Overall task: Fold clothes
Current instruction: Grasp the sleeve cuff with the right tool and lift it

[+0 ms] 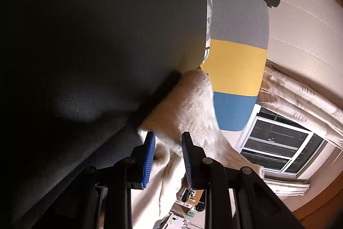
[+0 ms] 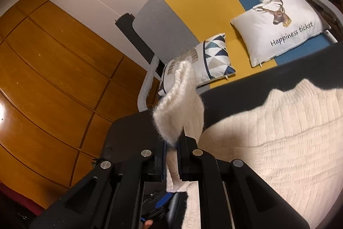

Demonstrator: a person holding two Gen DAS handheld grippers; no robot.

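Cream knit sweater [image 2: 268, 143] pinched in clamped right tool [image 2: 171, 143]; left tool [image 1: 168, 156] half-open, fabric loose between pads; fuzzy edge could slip free.

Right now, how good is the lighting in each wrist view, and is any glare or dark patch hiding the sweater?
Left wrist view: dark surface nearly black on the left, white sweater lit and clear. Right wrist view: evenly lit; glare only on the wooden wardrobe; sweater knit sharp; fisheye bends the edges.

text: "Happiness ticket" | on: white deer pillow [image 2: 278, 29] | other print: unreadable
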